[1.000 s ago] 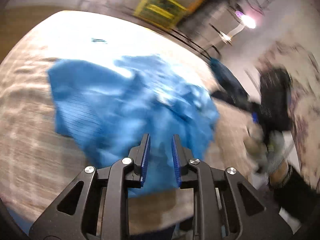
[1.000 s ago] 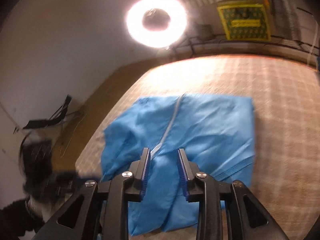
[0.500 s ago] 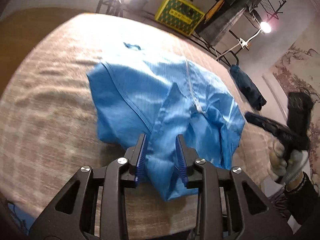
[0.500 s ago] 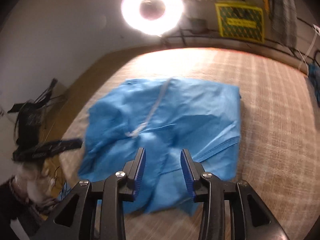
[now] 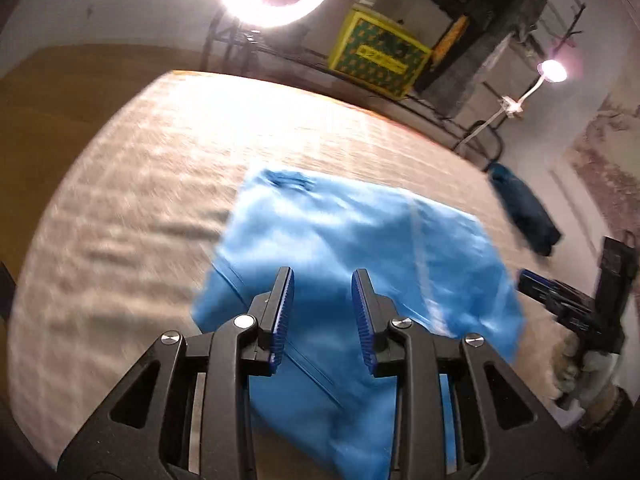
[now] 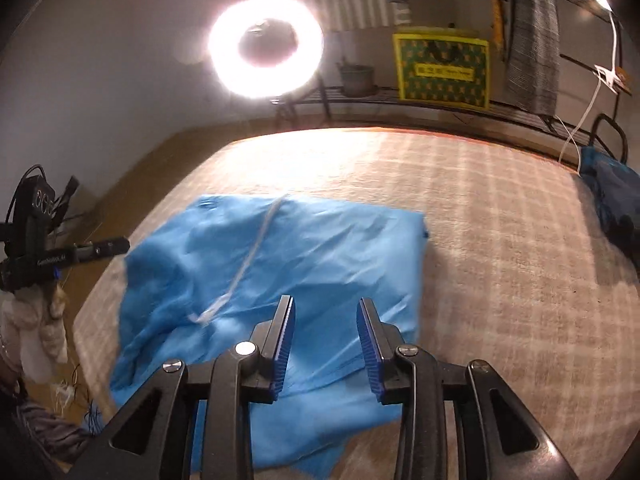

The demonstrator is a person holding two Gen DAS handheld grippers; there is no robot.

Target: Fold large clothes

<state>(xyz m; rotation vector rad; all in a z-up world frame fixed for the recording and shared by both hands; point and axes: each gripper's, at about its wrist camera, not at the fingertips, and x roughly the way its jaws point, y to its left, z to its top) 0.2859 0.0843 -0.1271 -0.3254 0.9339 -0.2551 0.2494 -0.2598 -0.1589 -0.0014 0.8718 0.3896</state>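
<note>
A bright blue zip-up garment [image 5: 360, 232] lies partly folded on the plaid bed cover [image 5: 140, 200]. Its pale zipper [image 6: 248, 264] runs down the middle. My left gripper [image 5: 322, 276] hovers over the garment's near left part, jaws apart, no cloth pinched. My right gripper [image 6: 326, 304] hangs above the garment [image 6: 320, 248] near its front right edge. Its jaws are closing a little, with nothing caught between them. Each view shows the other gripper off to the side: the right one [image 5: 532, 280] and the left one [image 6: 120, 245], both in gloved hands.
A dark blue garment [image 6: 616, 200] lies at the bed's far right edge. Behind the bed stand a ring light [image 6: 266, 46], a metal rack and a yellow-green bag [image 6: 440, 68]. Bare plaid cover [image 6: 500, 240] stretches right of and behind the blue garment.
The crumpled heap has spread into a flatter rectangle. My left gripper's jaws have widened and it swung left, so the garment sits further right in its view. The right gripper pulled back slightly.
</note>
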